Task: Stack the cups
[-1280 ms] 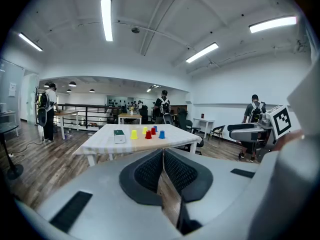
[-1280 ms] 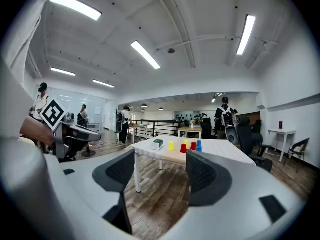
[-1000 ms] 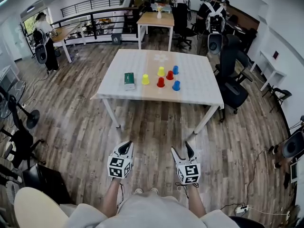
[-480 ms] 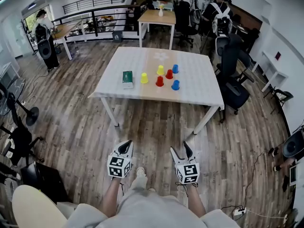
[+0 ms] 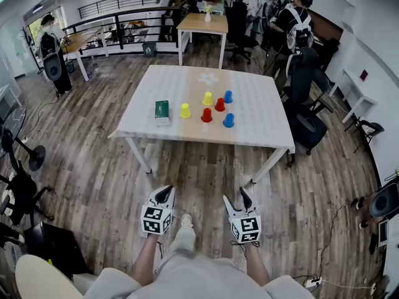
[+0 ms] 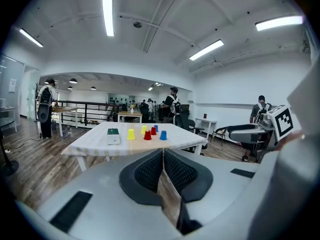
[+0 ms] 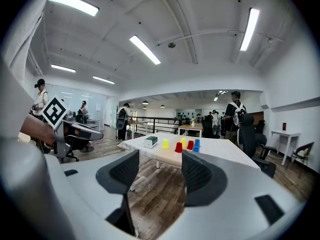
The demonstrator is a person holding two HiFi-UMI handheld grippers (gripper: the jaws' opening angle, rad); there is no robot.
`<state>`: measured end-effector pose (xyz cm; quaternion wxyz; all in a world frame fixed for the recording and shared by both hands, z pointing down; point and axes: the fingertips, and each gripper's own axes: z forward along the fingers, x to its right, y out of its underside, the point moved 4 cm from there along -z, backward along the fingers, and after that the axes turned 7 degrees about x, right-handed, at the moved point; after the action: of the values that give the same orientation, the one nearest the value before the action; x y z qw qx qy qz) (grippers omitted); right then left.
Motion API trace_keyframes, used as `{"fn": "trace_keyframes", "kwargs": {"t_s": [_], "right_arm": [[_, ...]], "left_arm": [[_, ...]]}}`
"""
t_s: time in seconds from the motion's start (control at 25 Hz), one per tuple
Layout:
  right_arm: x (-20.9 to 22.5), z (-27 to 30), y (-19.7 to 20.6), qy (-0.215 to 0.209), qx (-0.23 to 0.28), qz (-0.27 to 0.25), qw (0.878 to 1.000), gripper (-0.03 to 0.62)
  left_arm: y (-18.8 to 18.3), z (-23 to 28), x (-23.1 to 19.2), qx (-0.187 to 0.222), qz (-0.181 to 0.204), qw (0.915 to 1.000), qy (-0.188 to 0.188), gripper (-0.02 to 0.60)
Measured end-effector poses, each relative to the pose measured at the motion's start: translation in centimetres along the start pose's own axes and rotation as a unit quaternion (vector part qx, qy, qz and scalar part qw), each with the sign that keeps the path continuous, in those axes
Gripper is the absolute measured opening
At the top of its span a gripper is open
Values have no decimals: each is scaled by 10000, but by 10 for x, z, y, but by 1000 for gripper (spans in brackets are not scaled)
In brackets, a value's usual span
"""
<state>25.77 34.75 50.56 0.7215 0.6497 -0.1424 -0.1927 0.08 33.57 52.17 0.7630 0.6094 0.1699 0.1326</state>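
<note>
Several upturned plastic cups stand apart on the white table (image 5: 249,89): two yellow (image 5: 185,110) (image 5: 207,98), two red (image 5: 206,115) (image 5: 219,104) and two blue (image 5: 228,96) (image 5: 229,120). Both grippers hang low over the wooden floor, well short of the table. My left gripper (image 5: 164,195) is shut with nothing in it, its pads (image 6: 150,171) pressed together. My right gripper (image 5: 237,198) is open and empty. The cups show far off in the left gripper view (image 6: 147,135) and in the right gripper view (image 7: 178,147).
A green box (image 5: 162,111) lies on the table left of the cups. Black office chairs (image 5: 305,120) stand at the table's right side. A fan stand (image 5: 28,157) is at far left. People and more desks fill the back of the room.
The table has drawn a little nearer and lower in the head view as the person steps forward. Both grippers keep their pose and their states.
</note>
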Motion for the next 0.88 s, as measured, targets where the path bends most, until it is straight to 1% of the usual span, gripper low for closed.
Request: {"fn": "trace_keyframes", "kwargs": {"t_s": [0.2, 0.48, 0.88], "right_arm": [[17, 46, -9, 35, -20, -75, 10000, 248], [38, 115, -30, 108, 32, -164, 9998, 244], [56, 201, -47, 248, 91, -237, 9994, 242]], "left_arm": [[-12, 42, -24, 46, -52, 10000, 49, 20], [-39, 99, -66, 139, -73, 9998, 114, 20], [-63, 172, -124, 221, -56, 9994, 276, 20]]}}
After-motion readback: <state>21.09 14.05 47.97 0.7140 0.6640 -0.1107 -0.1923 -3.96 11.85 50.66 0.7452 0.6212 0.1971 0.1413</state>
